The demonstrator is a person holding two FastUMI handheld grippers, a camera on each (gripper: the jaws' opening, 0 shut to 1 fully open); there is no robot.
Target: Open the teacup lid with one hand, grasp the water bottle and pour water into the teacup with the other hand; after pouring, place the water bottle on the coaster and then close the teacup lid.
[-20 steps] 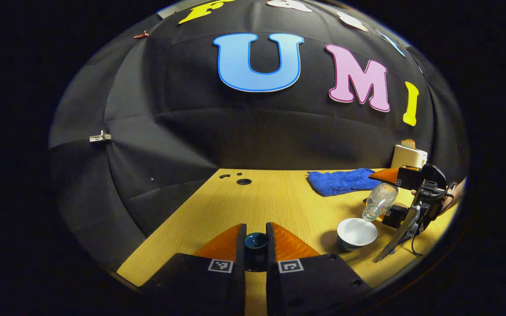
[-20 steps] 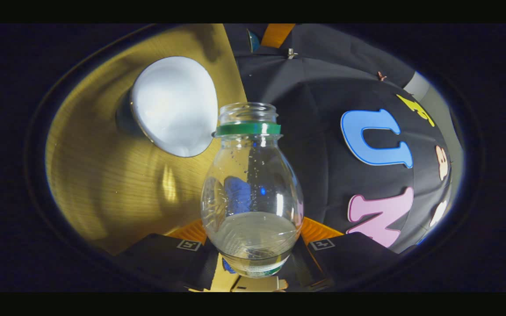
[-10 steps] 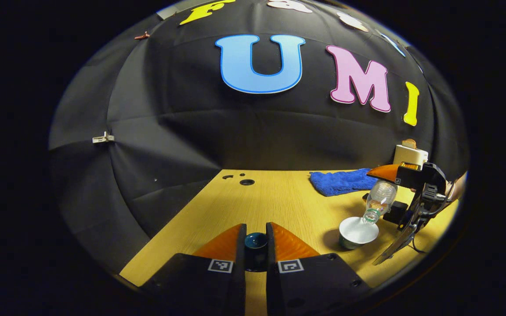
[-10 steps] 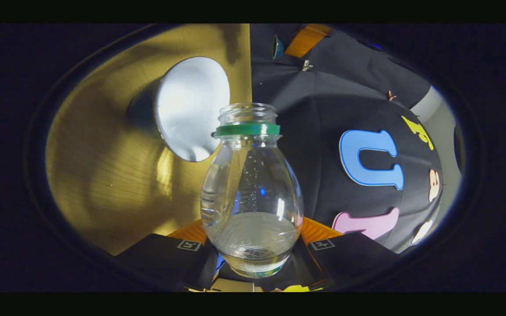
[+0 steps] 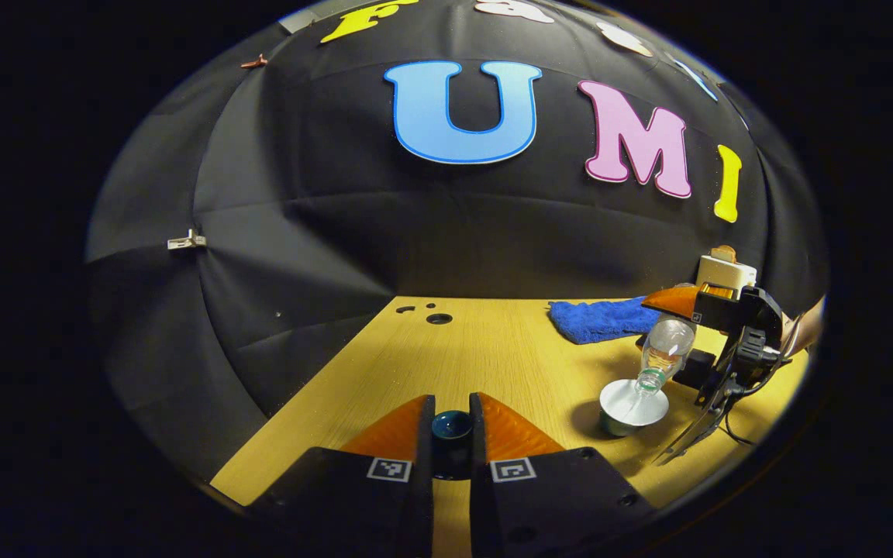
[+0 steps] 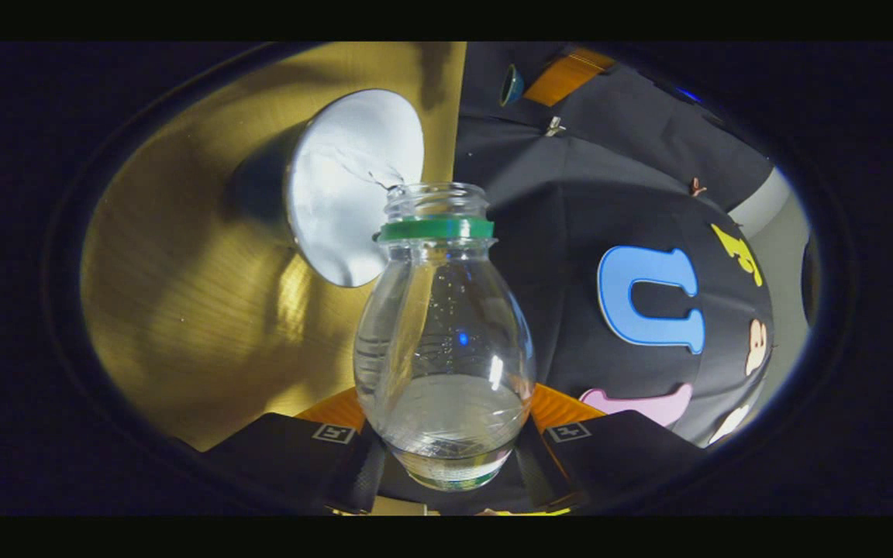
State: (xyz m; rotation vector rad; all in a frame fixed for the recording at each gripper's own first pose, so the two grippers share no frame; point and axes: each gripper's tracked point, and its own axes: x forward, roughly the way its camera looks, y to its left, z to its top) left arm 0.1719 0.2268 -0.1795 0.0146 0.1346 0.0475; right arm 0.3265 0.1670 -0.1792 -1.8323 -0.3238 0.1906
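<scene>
Left gripper: we see its fingers pinching the dark teal lid by the knob, held over the near part of the bench.
Right gripper: its fingers clamp the lower body of the water bottle; in the left gripper view we see that gripper at the right, above the teacup.
Water bottle: uncapped, tipped mouth-down, a green ring at the neck, some water inside; a thin stream runs from its mouth into the cup.
Teacup: uncovered, white inside, standing near the bench's right edge, directly under the bottle mouth.
Open room: we see a wide bare stretch of bench between the lid and the cup, and back to the far edge, where small round holes sit.
Far right corner: a blue cloth lies by the back edge, with a white box behind the right gripper.
Edges: the black wall meets the bench along its left and far sides.
</scene>
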